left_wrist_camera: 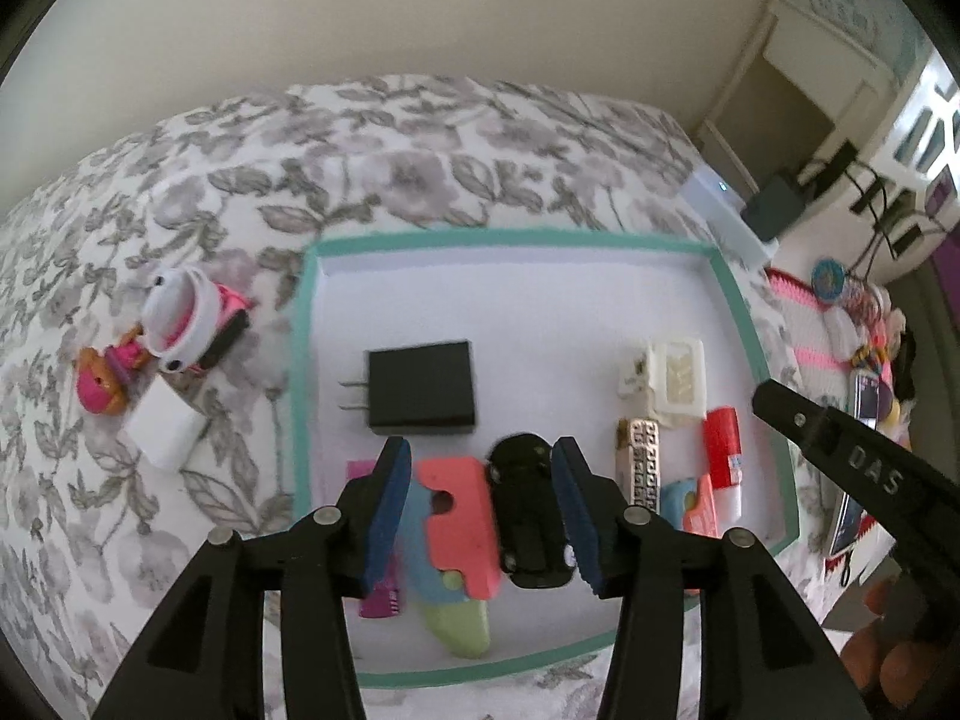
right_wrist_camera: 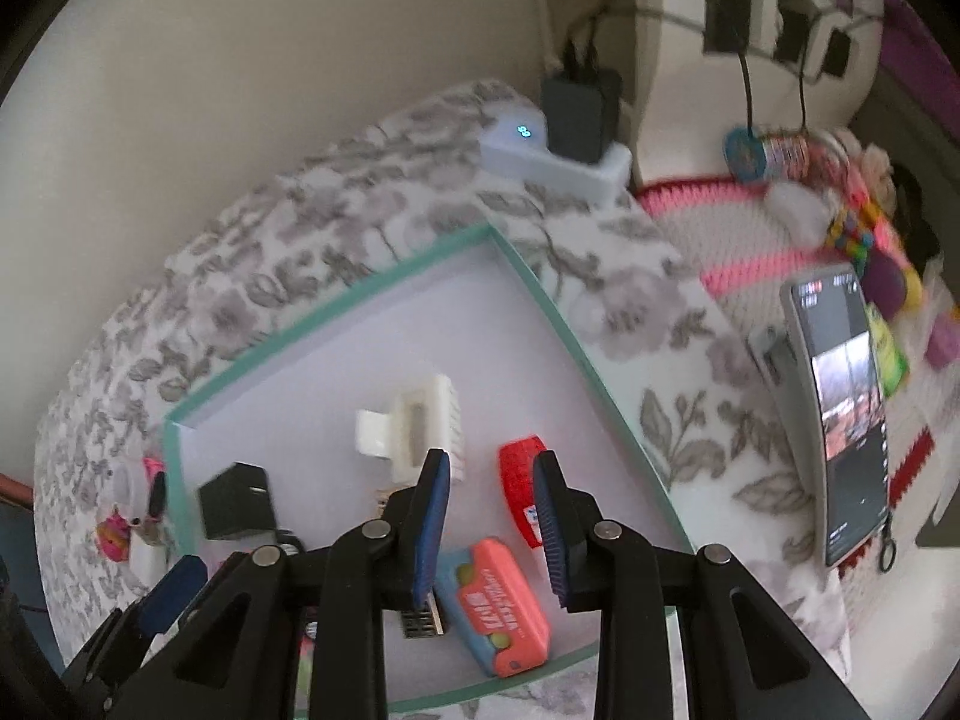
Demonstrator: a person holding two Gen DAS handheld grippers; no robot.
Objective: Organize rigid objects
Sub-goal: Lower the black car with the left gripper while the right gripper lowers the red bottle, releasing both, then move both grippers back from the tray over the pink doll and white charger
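Observation:
A white tray with a teal rim (left_wrist_camera: 303, 360) (right_wrist_camera: 558, 312) lies on a floral cloth. In it lie a black plug adapter (left_wrist_camera: 423, 387) (right_wrist_camera: 235, 509), a coral and blue toy (left_wrist_camera: 459, 531), a black oblong case (left_wrist_camera: 528, 516), a white hair clip (left_wrist_camera: 672, 381) (right_wrist_camera: 414, 429), a red tube (left_wrist_camera: 723, 459) (right_wrist_camera: 521, 489), a patterned bar (left_wrist_camera: 642, 471) and a coral case (right_wrist_camera: 501, 606). My left gripper (left_wrist_camera: 480, 507) is open above the coral toy and black case. My right gripper (right_wrist_camera: 491, 528) is open and empty above the coral case.
Left of the tray lie a pink and white toy pile (left_wrist_camera: 180, 324) and a white block (left_wrist_camera: 165, 429). A phone (right_wrist_camera: 840, 414) rests on a pink crocheted mat (right_wrist_camera: 720, 228) at the right. A white device (right_wrist_camera: 540, 156) and chargers sit by the wall.

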